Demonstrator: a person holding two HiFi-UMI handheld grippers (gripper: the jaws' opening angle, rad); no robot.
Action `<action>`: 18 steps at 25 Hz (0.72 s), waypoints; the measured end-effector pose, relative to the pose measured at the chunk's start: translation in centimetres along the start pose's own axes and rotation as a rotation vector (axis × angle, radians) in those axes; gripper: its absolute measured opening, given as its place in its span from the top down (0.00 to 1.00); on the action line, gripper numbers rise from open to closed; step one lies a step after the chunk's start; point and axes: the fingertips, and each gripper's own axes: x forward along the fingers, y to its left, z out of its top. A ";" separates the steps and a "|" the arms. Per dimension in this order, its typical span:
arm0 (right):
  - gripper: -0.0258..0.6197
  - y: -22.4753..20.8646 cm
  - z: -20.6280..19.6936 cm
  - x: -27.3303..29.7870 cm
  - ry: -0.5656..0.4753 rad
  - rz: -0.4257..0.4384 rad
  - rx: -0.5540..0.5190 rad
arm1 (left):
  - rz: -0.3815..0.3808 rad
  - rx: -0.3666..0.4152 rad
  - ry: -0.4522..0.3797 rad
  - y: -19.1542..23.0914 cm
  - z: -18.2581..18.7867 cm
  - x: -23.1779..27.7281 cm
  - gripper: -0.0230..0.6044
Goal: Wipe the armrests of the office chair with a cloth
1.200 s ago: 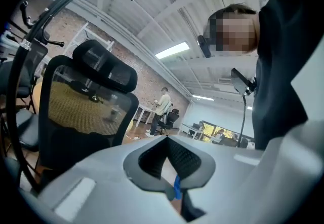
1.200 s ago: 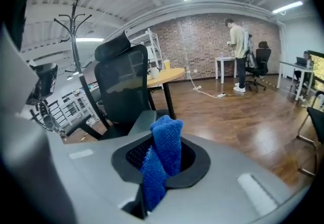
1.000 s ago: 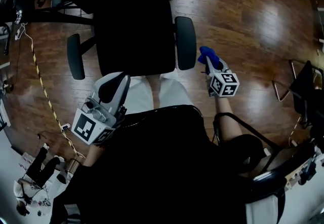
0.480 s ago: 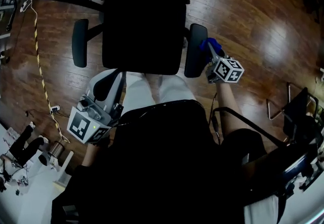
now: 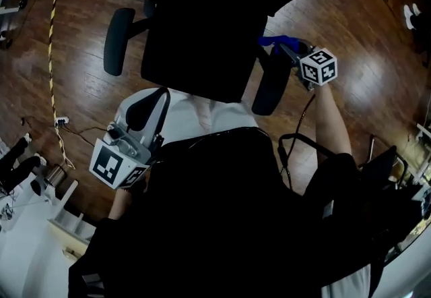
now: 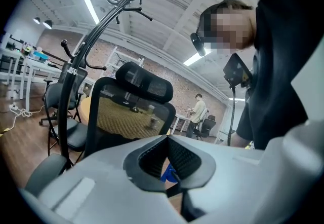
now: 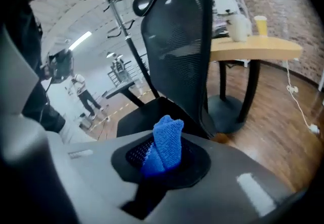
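The black office chair stands in front of me, its left armrest and right armrest on either side of the seat. My right gripper is shut on a folded blue cloth, at the far end of the right armrest; I cannot tell whether the cloth touches it. In the right gripper view the cloth sticks up from the right gripper, with the mesh backrest just behind. My left gripper hangs near my lap, shut and empty.
A round wooden table with a cup stands beyond the chair. A coat rack and another chair are at the left. A yellow-black cable runs over the wooden floor. A person stands far off.
My right gripper has carried the blue cloth from beside the front of the right armrest toward its far end. The left gripper has barely moved.
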 end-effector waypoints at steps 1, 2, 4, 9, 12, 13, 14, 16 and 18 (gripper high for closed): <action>0.90 0.8 0.2 0.6 0.048 0.022 -0.073 | 0.003 0.007 -0.003 0.2 0.1 0.0 0.96; 0.90 1.7 0.4 1.3 0.102 0.042 -0.151 | 0.007 0.008 -0.012 0.4 0.3 -0.2 0.95; 0.90 3.5 0.3 2.5 0.220 0.079 -0.310 | 0.018 0.001 -0.030 1.1 0.9 -0.6 0.95; 0.90 7.1 -1.7 2.8 0.404 0.154 -0.570 | 0.020 0.010 -0.025 0.9 0.8 -1.1 0.96; 0.90 9.8 -3.5 2.6 0.440 0.180 -0.621 | 0.025 0.100 0.057 1.3 -0.8 -1.2 0.95; 0.90 10.7 -4.1 2.6 0.445 0.178 -0.631 | 0.025 0.127 0.078 1.3 -1.2 -1.1 0.96; 0.90 11.8 -4.9 2.5 0.450 0.174 -0.638 | 0.020 0.140 0.090 1.2 -1.5 -1.0 0.96; 0.90 14.4 -6.6 2.1 0.454 0.169 -0.633 | 0.001 0.141 0.094 0.7 -1.8 -1.2 0.95; 0.90 17.5 -8.7 1.7 0.442 0.176 -0.598 | -0.017 0.133 0.093 0.4 -2.0 -2.0 0.96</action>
